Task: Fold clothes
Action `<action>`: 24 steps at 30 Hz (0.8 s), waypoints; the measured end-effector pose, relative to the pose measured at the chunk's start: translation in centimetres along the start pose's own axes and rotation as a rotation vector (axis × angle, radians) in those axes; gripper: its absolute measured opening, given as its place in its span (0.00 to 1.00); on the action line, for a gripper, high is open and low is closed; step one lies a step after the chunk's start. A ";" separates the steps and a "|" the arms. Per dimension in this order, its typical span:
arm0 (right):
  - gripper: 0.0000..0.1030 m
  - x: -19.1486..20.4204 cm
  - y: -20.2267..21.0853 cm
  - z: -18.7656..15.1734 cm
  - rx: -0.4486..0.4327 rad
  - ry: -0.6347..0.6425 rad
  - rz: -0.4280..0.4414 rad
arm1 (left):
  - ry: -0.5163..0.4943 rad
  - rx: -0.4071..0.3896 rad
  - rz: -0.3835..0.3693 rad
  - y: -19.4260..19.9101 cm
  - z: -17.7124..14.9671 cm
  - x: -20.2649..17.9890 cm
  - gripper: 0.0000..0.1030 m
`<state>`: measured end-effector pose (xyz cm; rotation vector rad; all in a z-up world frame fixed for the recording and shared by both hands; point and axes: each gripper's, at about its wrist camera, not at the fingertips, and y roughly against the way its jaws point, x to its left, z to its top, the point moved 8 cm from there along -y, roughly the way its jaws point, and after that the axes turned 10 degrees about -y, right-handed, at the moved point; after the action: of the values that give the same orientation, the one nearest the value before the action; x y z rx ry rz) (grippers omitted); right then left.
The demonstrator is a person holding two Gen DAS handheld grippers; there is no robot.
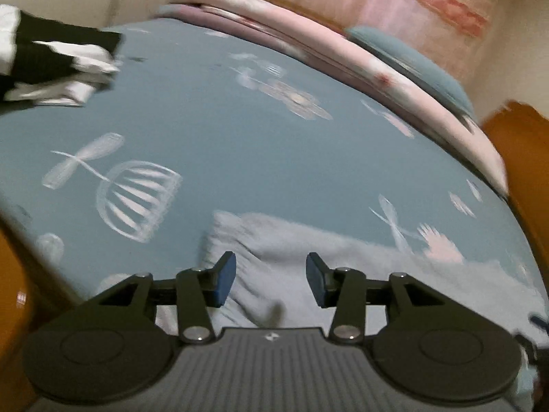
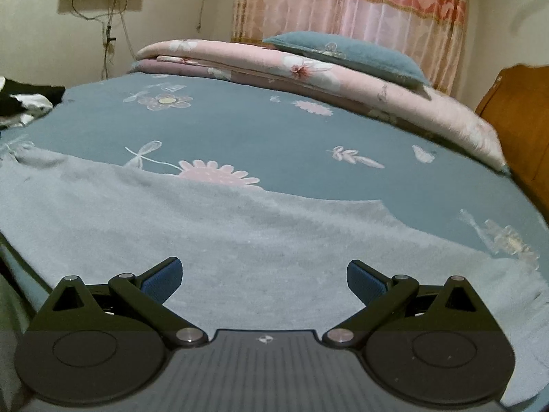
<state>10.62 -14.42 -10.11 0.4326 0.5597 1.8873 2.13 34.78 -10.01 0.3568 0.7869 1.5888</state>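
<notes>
My left claw [image 1: 271,281] hangs just above the near-left end of the pale grey garment [image 2: 240,233], its jaws partly spread with nothing between the pads. The cloth's left edge lies directly ahead and slightly left of that claw. My right claw [image 2: 264,283] is spread wide and empty over the garment's middle. The garment lies flat along the near edge of the bed [image 2: 274,130], its long axis running left to right, so each claw has its own end within reach. It looks soft and fleecy, a little rumpled at the left edge, smooth elsewhere. A black-and-white heap of clothes [image 1: 51,61] waits far left.
</notes>
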 end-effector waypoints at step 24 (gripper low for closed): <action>1.00 -2.3 -3.9 -4.6 0.158 -0.096 0.014 | -0.204 0.061 -0.074 -5.5 -0.3 -7.8 0.62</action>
<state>11.98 -16.11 -16.22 0.6283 0.6459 1.8318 7.57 27.28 -12.26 0.5192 0.6843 1.4358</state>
